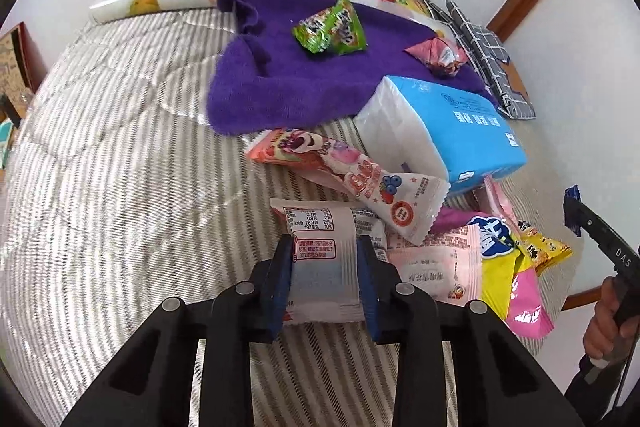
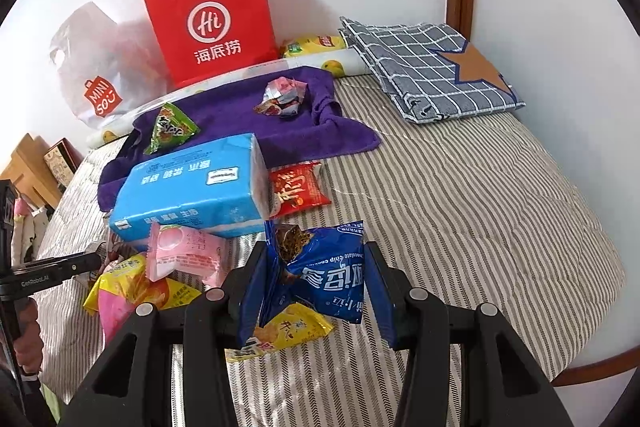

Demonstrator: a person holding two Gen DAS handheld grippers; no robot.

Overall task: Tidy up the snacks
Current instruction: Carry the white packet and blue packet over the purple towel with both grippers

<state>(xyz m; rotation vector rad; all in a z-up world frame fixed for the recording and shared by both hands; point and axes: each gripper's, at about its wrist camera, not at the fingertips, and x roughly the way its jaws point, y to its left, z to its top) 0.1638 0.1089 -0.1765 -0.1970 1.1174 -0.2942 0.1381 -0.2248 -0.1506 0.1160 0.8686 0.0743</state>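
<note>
The left gripper (image 1: 324, 259) has its blue pads pinching a pale pink snack packet (image 1: 320, 259) (nutrition label up), low over the striped bedspread (image 1: 120, 167), just in front of the blue tissue pack (image 1: 452, 131). The right gripper (image 2: 316, 279) clamps a crumpled blue chocolate-chip cookie bag (image 2: 324, 267), also in front of the tissue pack, above a yellow chip packet (image 2: 292, 331). Behind the tissue pack a purple towel (image 2: 248, 115) carries a green candy bag (image 2: 170, 127); further back stands a red paper bag (image 2: 212, 23).
</note>
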